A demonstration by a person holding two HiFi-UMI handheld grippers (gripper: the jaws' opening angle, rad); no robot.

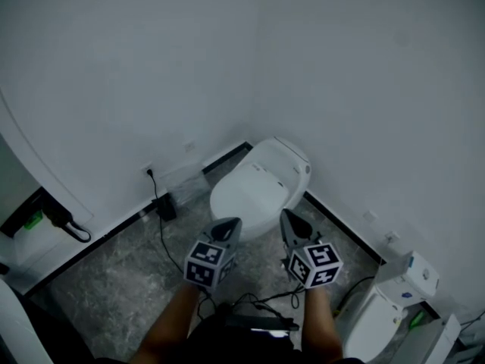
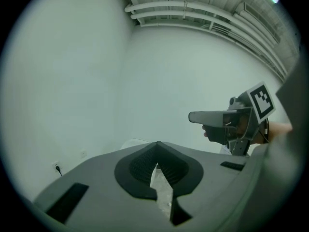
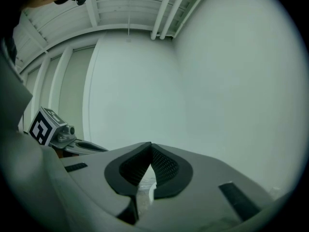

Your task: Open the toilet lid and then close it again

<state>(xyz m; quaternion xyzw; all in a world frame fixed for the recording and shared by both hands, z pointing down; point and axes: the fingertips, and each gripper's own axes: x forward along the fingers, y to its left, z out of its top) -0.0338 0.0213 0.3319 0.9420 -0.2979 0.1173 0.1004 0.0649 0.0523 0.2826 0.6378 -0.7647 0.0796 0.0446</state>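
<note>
White toilet is set in the corner where two pale walls meet, on a grey marbled floor. Its lid is seen down and flat; opening is judged not yet begun.

Long axis of the lid: laid diagonally, hinge end up-right toward the corner, free front edge down-left toward the person.

Both grippers are held side by side on the near side of the bowl, pointed at it and only slightly downward. The toilet is thus placed ahead of and below both. The left gripper is lined up with the lid's front edge; the right gripper is lined up with the bowl's right flank. The left is judged a little better placed for the front lip, though contact cannot be told.

Jaws on both are pressed together at the tips, with nothing pinched between them.
</note>
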